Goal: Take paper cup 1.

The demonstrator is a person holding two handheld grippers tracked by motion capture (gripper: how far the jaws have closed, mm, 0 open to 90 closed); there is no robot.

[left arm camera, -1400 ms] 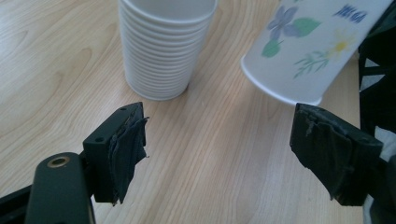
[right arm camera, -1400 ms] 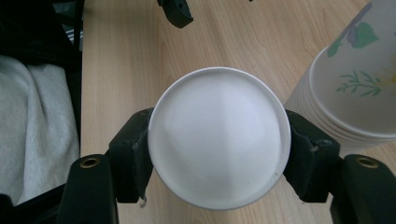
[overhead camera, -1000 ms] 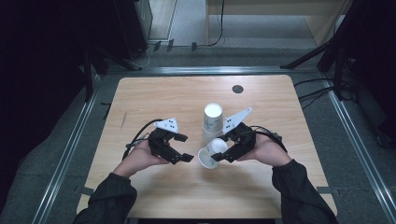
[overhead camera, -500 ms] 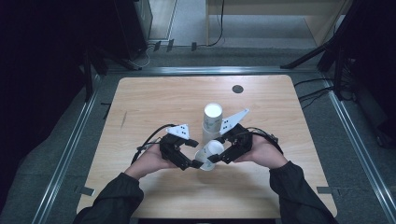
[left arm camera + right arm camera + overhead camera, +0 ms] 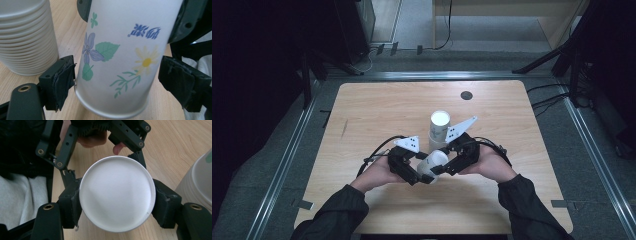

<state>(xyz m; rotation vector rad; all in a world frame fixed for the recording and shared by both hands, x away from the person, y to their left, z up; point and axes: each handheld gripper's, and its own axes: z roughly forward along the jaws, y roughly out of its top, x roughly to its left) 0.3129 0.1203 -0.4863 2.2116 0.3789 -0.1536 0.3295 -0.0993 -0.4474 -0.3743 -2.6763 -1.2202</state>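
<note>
A pale wooden table (image 5: 377,115) with rounded corners stands on a grey floor with dark surroundings, and a small dark disc (image 5: 466,95) is set in the table near its far edge. Near the middle of the table an upside-down stack of paper cups (image 5: 439,129) stands upright. Just in front of the stack, a single paper cup (image 5: 432,164) printed with flowers and leaves lies on its side above the table, held between the two tools. The right hand-held gripper (image 5: 443,169) clamps this cup, its pads pressed against the wall on both sides close to the white base, which faces the right gripper view. The left hand-held gripper (image 5: 419,176) comes in from the other side with its jaws straddling the cup near its rim; they have just been closing. In the left gripper view one pad (image 5: 65,75) reaches the cup's wall at its edge while the other stands a little clear, so there is no grip yet. The person's dark sleeves enter from the near edge.
</note>
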